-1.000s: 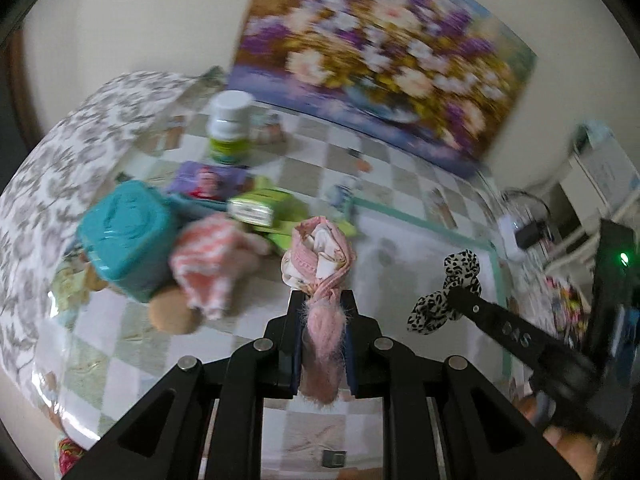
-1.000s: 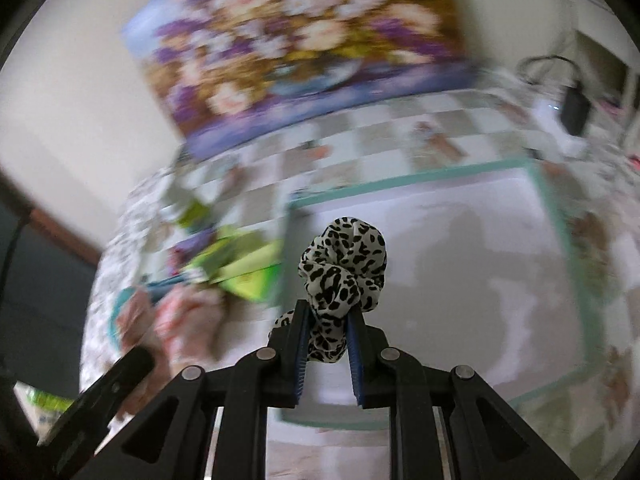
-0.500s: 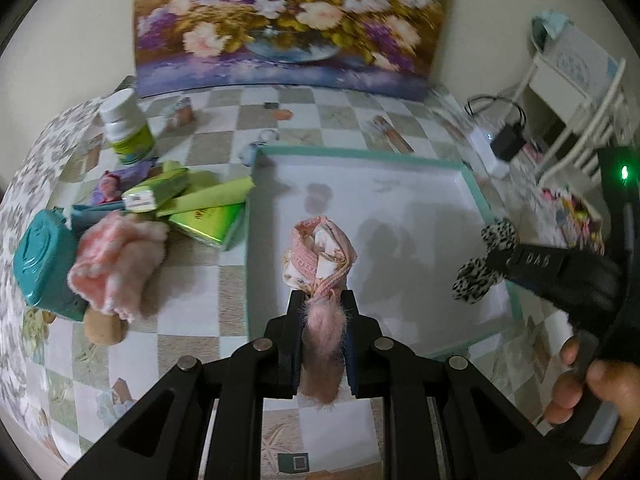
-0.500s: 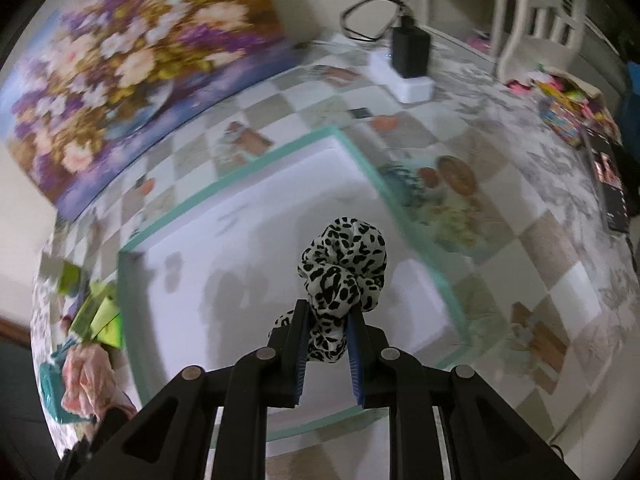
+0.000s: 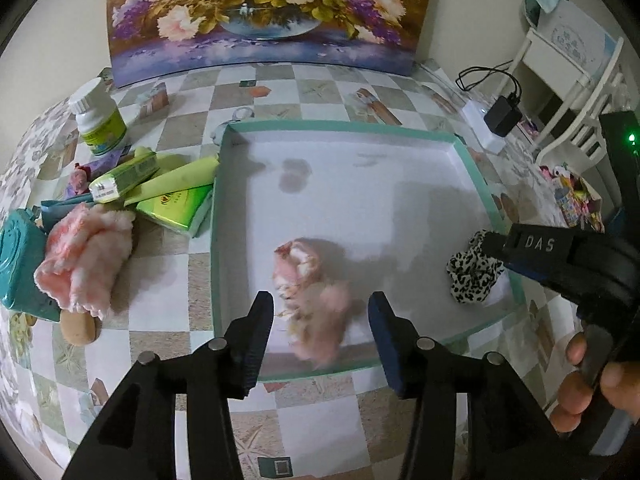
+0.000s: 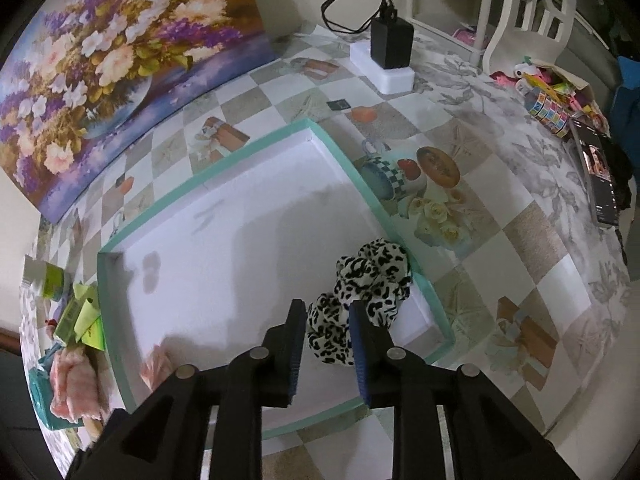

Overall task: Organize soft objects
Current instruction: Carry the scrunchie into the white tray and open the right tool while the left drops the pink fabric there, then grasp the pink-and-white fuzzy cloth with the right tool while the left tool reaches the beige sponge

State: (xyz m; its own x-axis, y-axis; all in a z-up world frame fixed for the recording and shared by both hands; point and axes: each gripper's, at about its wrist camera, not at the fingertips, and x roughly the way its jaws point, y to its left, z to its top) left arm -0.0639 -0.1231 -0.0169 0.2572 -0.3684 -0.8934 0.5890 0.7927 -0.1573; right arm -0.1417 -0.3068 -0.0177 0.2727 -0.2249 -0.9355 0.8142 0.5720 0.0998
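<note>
We look down on a shallow white tray point(image 5: 472, 168) with a teal rim on a checked tablecloth point(image 5: 328, 412). Our left gripper point(image 5: 320, 312) is opening, its jaws clear of the blurred pink scrunchie point(image 5: 312, 300) between them, at the tray's near edge. Our right gripper point(image 6: 326, 320) is opening too; the leopard-print scrunchie point(image 6: 368, 276) lies between its jaws at the tray's near right corner. A fluffy pink cloth point(image 5: 84, 256) sits outside the tray's left edge.
</note>
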